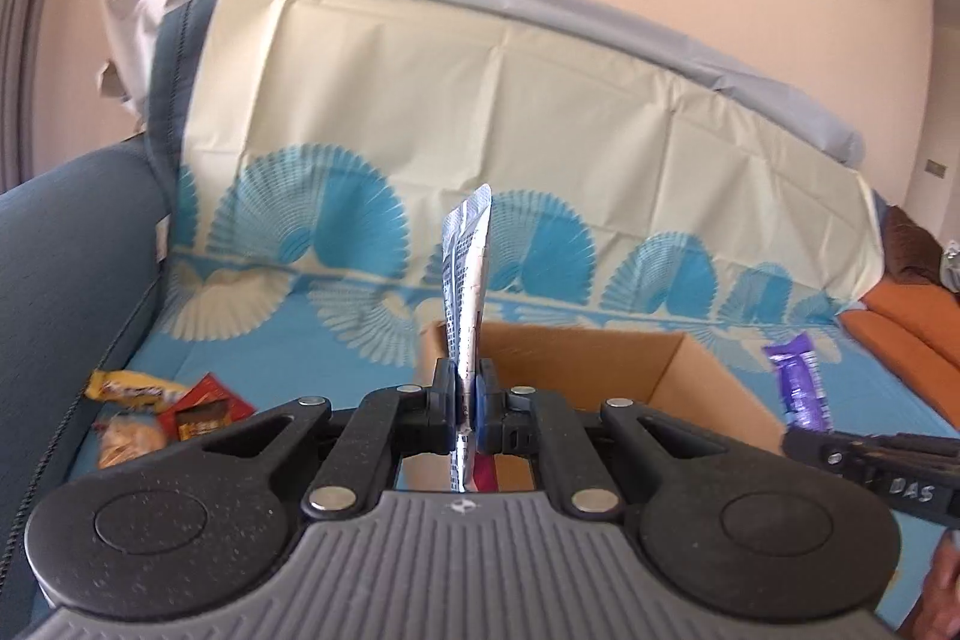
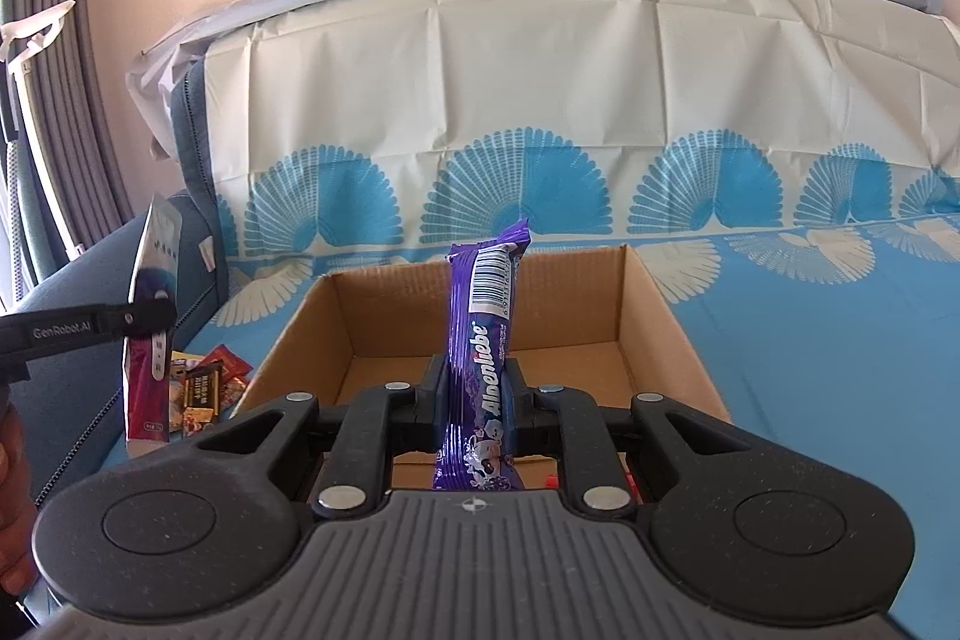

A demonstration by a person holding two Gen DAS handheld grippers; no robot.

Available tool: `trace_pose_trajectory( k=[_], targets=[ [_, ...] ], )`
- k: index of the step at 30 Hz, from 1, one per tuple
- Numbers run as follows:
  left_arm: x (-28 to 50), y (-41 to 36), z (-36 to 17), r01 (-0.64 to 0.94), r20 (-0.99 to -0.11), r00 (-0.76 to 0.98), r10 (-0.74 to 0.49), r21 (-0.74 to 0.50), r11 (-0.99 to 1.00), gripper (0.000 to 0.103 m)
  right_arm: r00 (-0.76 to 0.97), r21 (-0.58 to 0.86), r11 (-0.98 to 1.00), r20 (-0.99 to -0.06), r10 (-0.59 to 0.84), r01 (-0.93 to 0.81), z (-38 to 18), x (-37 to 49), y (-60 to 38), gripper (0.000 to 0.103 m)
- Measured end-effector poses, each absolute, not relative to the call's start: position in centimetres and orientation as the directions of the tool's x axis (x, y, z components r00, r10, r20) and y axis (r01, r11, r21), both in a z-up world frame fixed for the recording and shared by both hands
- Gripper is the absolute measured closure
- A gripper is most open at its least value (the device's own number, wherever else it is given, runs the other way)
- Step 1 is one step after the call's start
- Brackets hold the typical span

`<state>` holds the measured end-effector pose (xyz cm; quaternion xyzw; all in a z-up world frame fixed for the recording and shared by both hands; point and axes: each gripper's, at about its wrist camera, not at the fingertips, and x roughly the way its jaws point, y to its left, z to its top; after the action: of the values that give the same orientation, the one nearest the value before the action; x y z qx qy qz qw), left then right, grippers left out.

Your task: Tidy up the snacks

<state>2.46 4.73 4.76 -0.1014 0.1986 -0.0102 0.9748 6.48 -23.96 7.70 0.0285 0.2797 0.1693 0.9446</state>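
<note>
Two tongs, each pinching one snack: left tongs [image 1: 467, 400] clamp silver sachet [image 1: 465, 274] edge-on, upright; right tongs [image 2: 477, 400] clamp purple Alpenliebe pack [image 2: 480, 340] upright, above open cardboard box [image 2: 660, 316] on sofa; loose snacks [image 1: 156, 415] left of box

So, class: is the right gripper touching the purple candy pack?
Touching. In the right wrist view, the right gripper has its two fingers closed against both sides of the purple candy pack, which stands upright between them above the cardboard box.
</note>
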Motion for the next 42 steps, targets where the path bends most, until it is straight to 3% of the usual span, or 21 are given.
trace_pose_trajectory(
  k=[7, 17, 42],
  targets=[
    [2.0, 1.1, 5.1, 0.115, -0.319, 0.933, -0.168, -0.177, 0.977, 0.097, 0.799, 0.119, 0.953, -0.522, 0.298, -0.277, 7.6, 6.6, -23.5, 0.085],
    [2.7, -1.3, 4.2, 0.199, -0.338, 0.907, -0.25, -0.179, 0.963, 0.097, 0.804, 0.097, 0.967, -0.539, 0.249, -0.234, 7.3, 7.1, -23.2, 0.085],
    [3.0, -2.3, 3.3, 0.213, -0.377, 0.887, -0.265, -0.174, 0.961, 0.097, 0.811, 0.101, 0.973, -0.538, 0.229, -0.207, 7.2, 7.3, -23.0, 0.082]
  ],
)
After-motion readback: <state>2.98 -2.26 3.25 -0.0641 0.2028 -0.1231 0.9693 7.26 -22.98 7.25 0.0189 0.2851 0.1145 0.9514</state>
